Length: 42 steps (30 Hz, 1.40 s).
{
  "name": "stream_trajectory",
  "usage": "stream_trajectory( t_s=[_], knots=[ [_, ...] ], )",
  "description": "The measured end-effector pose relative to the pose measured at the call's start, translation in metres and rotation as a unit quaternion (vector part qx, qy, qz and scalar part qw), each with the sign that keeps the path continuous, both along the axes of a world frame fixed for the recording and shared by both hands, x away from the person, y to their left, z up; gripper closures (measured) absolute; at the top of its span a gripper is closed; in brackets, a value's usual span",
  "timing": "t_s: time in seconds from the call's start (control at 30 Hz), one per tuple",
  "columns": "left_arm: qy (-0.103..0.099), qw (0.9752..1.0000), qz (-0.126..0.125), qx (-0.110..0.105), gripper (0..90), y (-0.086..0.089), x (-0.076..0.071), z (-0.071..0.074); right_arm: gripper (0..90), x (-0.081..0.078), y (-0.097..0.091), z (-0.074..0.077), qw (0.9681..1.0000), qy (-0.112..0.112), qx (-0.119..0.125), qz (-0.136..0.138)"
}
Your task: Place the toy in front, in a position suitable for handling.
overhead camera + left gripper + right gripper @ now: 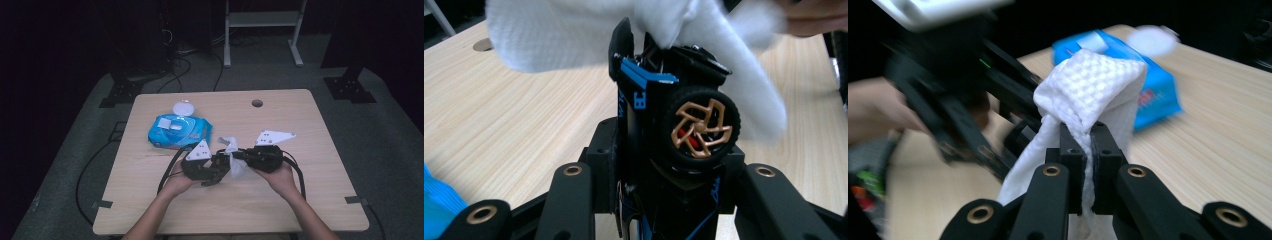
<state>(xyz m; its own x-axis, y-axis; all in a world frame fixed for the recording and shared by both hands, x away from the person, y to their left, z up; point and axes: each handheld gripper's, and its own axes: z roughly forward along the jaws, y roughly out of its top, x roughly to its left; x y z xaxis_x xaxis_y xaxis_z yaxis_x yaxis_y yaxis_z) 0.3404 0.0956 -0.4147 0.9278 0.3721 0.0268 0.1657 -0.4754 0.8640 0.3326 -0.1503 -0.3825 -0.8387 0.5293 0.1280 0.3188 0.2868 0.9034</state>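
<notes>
a black-and-blue toy car point(674, 125) is clamped in the left gripper's point(659, 165) jaws, while a white wet wipe point(1088, 95) is pinched in the right gripper's point(1087, 165) jaws and pressed against it above the tabletop point(280, 205).

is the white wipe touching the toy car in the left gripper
Touching. In the left gripper view the white wipe drapes directly onto the top of the toy car, with no gap between them.

Toy car and white wipe, held above the table's near middle

The black toy car point(674, 120), blue-trimmed with a bronze-spoked wheel facing out, stands on end, clamped at its lower part. The white textured wipe point(1088, 85) is pinched at a fold, draped over the car's upper end and hanging down its far side.
</notes>
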Motion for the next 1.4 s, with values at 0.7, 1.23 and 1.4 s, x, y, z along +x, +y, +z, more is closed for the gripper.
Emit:
stream_trajectory(
  t_s=[0.7, 1.23, 1.4],
  knots=[
    [0.001, 0.9999, 0.003, -0.015, 57.0, 0.0, 0.0, 0.002, 86.3, -0.002, 0.004, 0.006, 0.9999, -0.009, 0.007, 0.001],
    [0.006, 0.9994, 0.01, -0.031, 57.0, 0.008, 0.003, 0.004, 86.3, 0.001, -0.004, -0.004, 0.9998, 0.001, -0.002, -0.019],
    [0.008, 0.9998, 0.006, -0.019, 57.0, 0.005, 0.002, 0.001, 86.3, 0.0, 0.0, -0.002, 0.9999, 0.0, 0.003, -0.014]
  ],
)
